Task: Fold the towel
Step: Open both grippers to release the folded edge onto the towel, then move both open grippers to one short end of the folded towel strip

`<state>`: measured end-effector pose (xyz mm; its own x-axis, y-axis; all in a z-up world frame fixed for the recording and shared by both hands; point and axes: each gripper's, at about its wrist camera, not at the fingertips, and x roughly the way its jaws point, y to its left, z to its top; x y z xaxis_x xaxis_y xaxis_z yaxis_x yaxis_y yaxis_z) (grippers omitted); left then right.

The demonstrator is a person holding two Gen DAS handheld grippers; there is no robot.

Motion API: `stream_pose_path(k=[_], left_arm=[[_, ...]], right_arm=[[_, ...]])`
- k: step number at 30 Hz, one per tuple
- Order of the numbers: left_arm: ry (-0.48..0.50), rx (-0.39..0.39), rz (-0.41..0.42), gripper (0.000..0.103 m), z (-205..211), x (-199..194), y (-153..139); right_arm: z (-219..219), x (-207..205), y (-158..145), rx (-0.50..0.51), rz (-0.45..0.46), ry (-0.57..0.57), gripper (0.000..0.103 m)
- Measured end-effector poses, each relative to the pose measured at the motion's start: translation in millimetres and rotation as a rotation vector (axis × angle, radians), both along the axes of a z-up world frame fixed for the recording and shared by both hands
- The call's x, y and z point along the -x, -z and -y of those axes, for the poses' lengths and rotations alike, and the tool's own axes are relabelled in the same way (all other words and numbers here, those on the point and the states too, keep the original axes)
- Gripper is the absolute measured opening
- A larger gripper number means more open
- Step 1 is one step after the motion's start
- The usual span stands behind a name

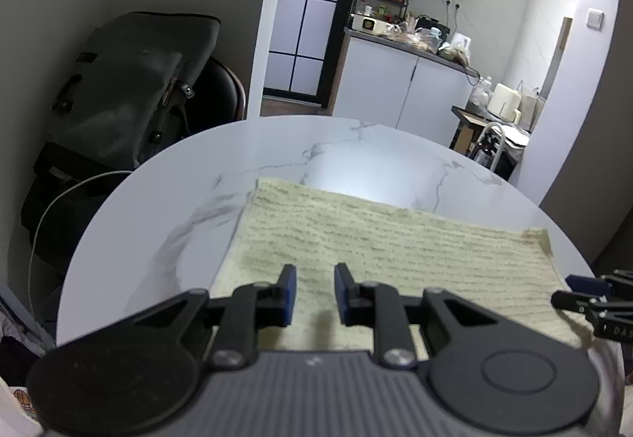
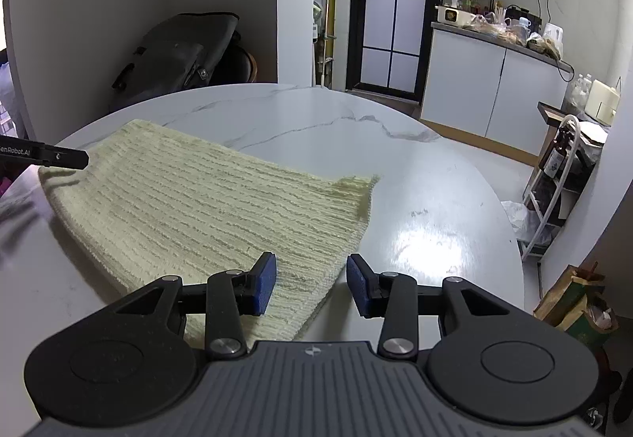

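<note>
Your left claw (image 1: 315,292) and right claw (image 2: 311,284) hang released over the towel's (image 2: 205,207) near edge, placed to pinch it; the towel lies flat on the surface (image 2: 415,176).

The towel (image 2: 205,199) is the only thing lying on the round marble table (image 2: 415,180). Beyond it and to its right the tabletop is bare, open for passing. Left of the towel, past the table edge, a dark bag (image 1: 122,89) on a chair blocks the way.

Ribbed cloth towel (image 2: 205,199), glossy marble table (image 2: 415,199)
</note>
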<state>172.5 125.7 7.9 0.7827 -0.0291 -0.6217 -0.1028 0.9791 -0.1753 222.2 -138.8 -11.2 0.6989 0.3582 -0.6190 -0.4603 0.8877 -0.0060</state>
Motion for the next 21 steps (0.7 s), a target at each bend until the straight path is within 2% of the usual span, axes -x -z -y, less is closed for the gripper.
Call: stream_pose_path(k=[6,9,21], left_arm=[[0.009,-0.013,0.0,0.023,6,16,-2],[0.009,-0.026,0.003,0.03,10,24,-1],[0.026,-0.018,0.012,0.03,17,51,2]], right_arm=[[2,17,-2,0.004,-0.013,-0.013,0.044],[2,26,-2,0.004,-0.015,-0.023,0.044],[3,58,-2,-0.021,-0.029,-0.05,0.044]])
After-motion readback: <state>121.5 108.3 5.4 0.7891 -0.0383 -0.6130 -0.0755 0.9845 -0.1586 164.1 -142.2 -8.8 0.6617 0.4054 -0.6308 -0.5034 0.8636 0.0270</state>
